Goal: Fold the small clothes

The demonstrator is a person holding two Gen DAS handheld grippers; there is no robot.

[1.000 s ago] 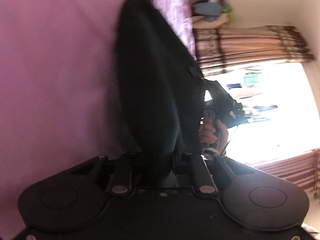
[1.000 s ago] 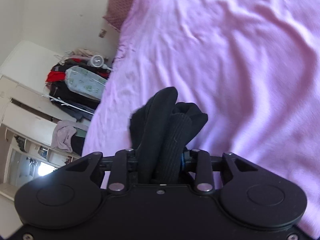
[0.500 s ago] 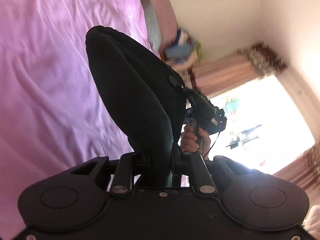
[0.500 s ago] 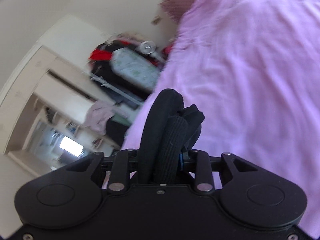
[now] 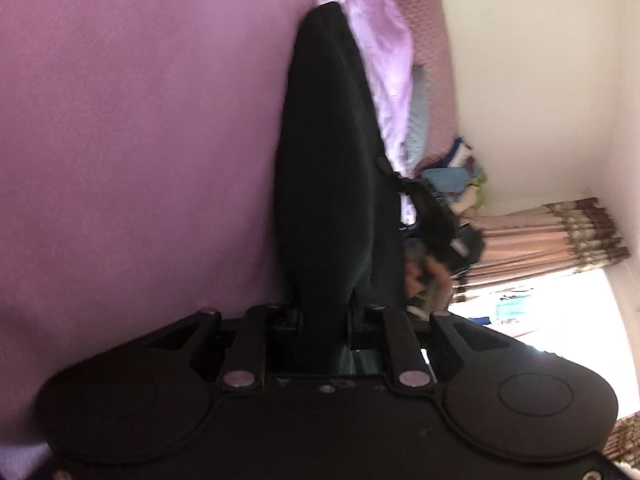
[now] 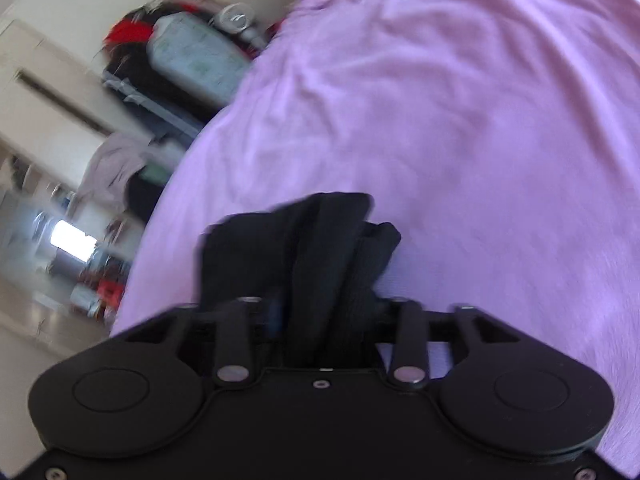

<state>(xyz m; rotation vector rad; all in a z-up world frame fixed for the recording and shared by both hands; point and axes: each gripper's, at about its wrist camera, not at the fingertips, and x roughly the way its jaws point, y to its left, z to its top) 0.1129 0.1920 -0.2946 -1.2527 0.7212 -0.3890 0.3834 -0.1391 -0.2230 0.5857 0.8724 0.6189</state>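
Observation:
A black garment (image 5: 328, 168) is stretched between my two grippers over the pink bed sheet (image 5: 140, 140). In the left wrist view it rises from my left gripper (image 5: 326, 320), whose jaws are opening but still pinch the cloth. Behind the garment a hand holds my right gripper (image 5: 436, 236). In the right wrist view the bunched black garment (image 6: 320, 256) sits between the jaws of my right gripper (image 6: 326, 320). These jaws are opening, and pink sheet shows between the cloth and the right finger (image 6: 412, 340).
The pink bed sheet (image 6: 460, 120) fills most of the right wrist view. A rack of clothes (image 6: 168, 52) and a cupboard stand past the bed's edge. Folded clothes (image 5: 456, 184), curtains (image 5: 540, 236) and a bright window lie beyond the bed.
Both grippers have swung sideways and sunk toward the sheet with the garment. The right gripper's fingers stand wider apart and its bunch of cloth has slackened and spread.

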